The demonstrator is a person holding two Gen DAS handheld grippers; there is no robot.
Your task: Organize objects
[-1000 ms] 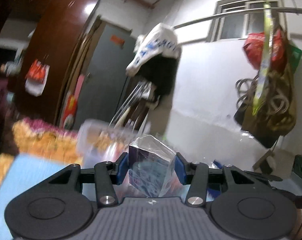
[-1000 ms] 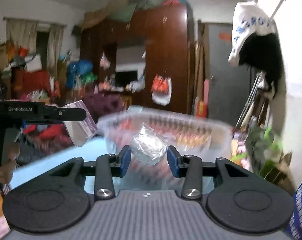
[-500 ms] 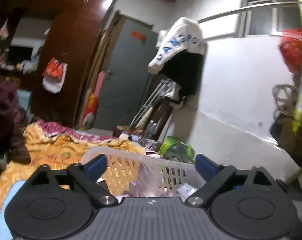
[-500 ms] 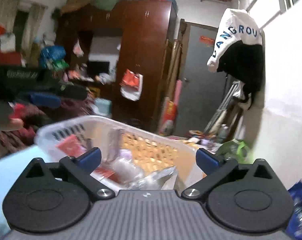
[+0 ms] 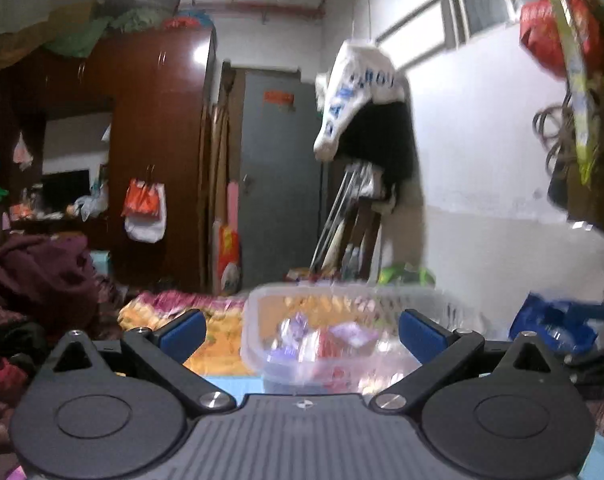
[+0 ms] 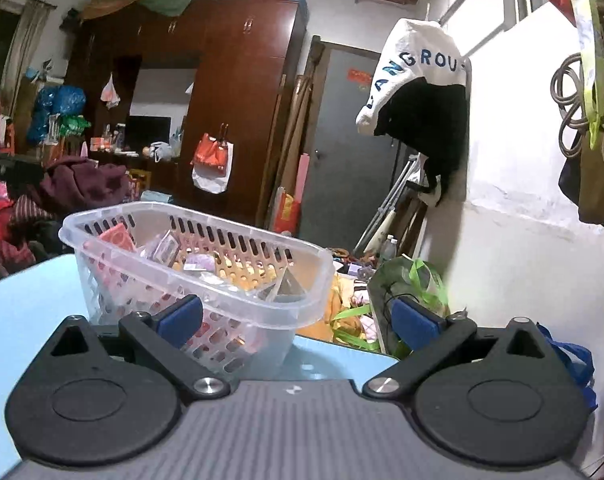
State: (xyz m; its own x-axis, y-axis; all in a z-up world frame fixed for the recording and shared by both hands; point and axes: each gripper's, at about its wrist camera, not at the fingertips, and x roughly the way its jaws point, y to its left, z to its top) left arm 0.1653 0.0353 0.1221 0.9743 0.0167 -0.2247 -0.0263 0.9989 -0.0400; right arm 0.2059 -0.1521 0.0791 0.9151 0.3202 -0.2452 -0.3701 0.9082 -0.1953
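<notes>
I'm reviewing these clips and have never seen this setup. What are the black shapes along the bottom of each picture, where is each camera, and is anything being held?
No robot here: a person carries a hand-held claw in each hand, and a wide-angle camera on each one looks forward along its two fingers. The black shapes are the claw's own body, and the blue blocks are its finger pads.

The left wrist view shows the left claw; the right wrist view shows the right claw. Both stand wide open and hold nothing.

Ahead of them a clear plastic basket with slotted walls sits on a light blue table. Small packets lie inside it; the left view is too blurred to tell them apart. Behind is a cluttered room with a dark wooden wardrobe.
</notes>
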